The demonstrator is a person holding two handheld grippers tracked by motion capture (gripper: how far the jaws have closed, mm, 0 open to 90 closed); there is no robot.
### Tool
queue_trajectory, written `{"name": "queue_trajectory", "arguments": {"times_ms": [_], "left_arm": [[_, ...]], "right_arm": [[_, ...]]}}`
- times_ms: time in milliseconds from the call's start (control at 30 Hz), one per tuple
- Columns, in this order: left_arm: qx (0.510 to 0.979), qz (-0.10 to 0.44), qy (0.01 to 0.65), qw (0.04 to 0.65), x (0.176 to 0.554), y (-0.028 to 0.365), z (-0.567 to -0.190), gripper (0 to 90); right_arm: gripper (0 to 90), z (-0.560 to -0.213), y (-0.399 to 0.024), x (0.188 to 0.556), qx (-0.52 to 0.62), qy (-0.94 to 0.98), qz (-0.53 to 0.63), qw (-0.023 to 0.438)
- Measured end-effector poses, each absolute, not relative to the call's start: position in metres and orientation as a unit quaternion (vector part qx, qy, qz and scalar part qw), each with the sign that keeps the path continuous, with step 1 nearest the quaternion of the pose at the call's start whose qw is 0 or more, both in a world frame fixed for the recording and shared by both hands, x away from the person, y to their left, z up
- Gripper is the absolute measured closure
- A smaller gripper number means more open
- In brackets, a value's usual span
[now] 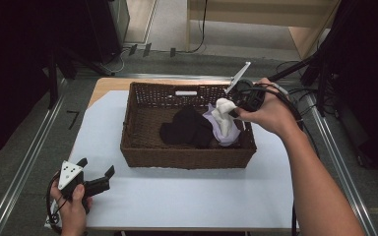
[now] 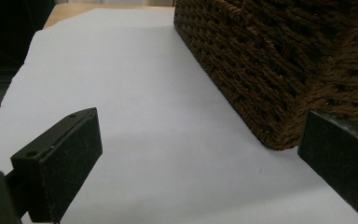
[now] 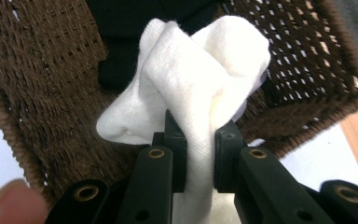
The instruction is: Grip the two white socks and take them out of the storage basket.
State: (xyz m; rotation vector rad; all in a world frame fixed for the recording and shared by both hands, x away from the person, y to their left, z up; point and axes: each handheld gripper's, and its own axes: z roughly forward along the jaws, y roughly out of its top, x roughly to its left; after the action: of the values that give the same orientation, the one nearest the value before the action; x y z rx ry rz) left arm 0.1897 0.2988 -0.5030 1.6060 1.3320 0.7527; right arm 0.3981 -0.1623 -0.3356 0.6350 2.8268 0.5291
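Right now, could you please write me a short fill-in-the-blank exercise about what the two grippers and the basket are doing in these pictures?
1. The right gripper is shut on a ____ cloth.
2. The left gripper rests on the table with its fingers ____.
3. The woven basket holds a lavender cloth and a ____ garment.

Missing words: white; open; black

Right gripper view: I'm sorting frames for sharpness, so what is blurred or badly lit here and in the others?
Right gripper view: white cloth sharp, fingertip at the bottom left blurred. Left gripper view: wicker basket soft, left gripper casts a faint shadow on the white sheet. High view: surroundings dark, sheet bright.
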Motion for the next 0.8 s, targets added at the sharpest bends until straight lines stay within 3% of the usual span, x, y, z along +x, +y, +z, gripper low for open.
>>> {"name": "queue_trajectory", "arguments": {"times_ms": [800], "left_arm": [[0.647, 0.303, 0.539, 0.447, 0.190, 0.299, -0.503, 0.4]], "right_arm": [[79.6, -0.320, -0.227, 0.393, 0.254, 0.944, 0.177, 0.111]]}}
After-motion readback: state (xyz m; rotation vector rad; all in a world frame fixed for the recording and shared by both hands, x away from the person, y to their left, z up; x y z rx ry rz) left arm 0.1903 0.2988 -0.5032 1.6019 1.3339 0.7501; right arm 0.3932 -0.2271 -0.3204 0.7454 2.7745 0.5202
